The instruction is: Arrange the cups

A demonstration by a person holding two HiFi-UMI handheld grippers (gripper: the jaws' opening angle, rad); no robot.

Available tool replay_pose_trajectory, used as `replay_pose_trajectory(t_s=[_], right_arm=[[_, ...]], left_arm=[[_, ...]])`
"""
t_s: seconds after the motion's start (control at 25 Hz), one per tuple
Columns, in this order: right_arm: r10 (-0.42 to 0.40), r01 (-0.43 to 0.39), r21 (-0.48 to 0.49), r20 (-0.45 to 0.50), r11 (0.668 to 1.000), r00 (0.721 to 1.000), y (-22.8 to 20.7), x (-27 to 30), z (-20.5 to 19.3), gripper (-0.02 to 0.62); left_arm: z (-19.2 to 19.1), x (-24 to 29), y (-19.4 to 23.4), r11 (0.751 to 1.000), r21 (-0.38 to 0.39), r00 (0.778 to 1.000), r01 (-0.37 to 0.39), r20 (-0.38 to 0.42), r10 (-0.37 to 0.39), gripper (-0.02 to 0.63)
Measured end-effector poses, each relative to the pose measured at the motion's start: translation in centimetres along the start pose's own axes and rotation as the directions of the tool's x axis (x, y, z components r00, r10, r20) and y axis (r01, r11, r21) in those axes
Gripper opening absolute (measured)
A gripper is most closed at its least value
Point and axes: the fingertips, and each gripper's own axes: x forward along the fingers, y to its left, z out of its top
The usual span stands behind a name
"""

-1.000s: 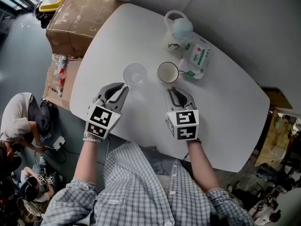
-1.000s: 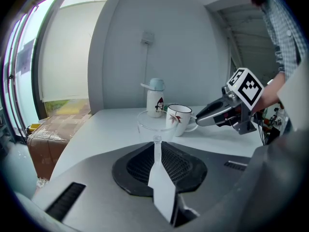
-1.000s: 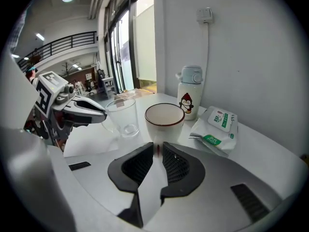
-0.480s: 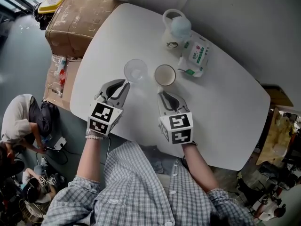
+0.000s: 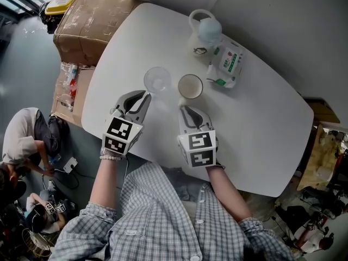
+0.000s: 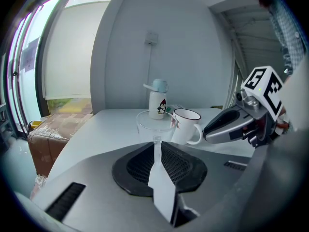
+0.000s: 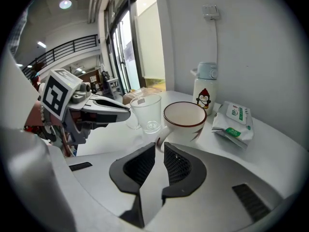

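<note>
We log mug point(image 5: 190, 86) now nearer glass point(image 5: 157, 80); right gripper point(image 5: 186, 111) clamps its handle, left gripper point(image 5: 144, 95) clamps glass wall; grouping looks nearly done.

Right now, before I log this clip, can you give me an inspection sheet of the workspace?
Surface: white table, rounded corners, few items on it.
Job's things: glass cup and white mug side by side, upright, both empty.
Clutter: penguin bottle and wipes pack near the far edge.
Grippers: left gripper appears shut on the glass cup's handle; right gripper shut on the white mug's handle.
Cables: nothing seen on the table; a cord hangs from a wall box behind the penguin bottle.
Surroundings: cardboard box beside the table; a person low on the floor to the left.
</note>
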Motion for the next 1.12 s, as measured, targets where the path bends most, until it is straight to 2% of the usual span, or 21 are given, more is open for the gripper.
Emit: replay_pose_trajectory(t_s=[0.28,0.76,1.12], right_arm=[[-0.051,0.051,0.058,0.005,0.997,0.999,-0.2,1.4,0.3,0.057],[0.03,-0.029,0.04,-0.018,0.999,0.999,2.3,1.6,-0.3,0.057],[0.05,-0.049,0.011,-0.026,0.999,0.998,2.4,1.3,-0.7,0.057]], left_arm=[[0.0,0.0,0.0,1.0,0.006,1.0,0.008,-0.002,-0.008,0.048],[-0.2,0.1,-0.2,1.0,-0.004,1.0,-0.012,-0.01,0.012,0.048],[-0.8,-0.1,-0.3,1.0,0.001,0.999,-0.016,-0.035,0.016,0.048]])
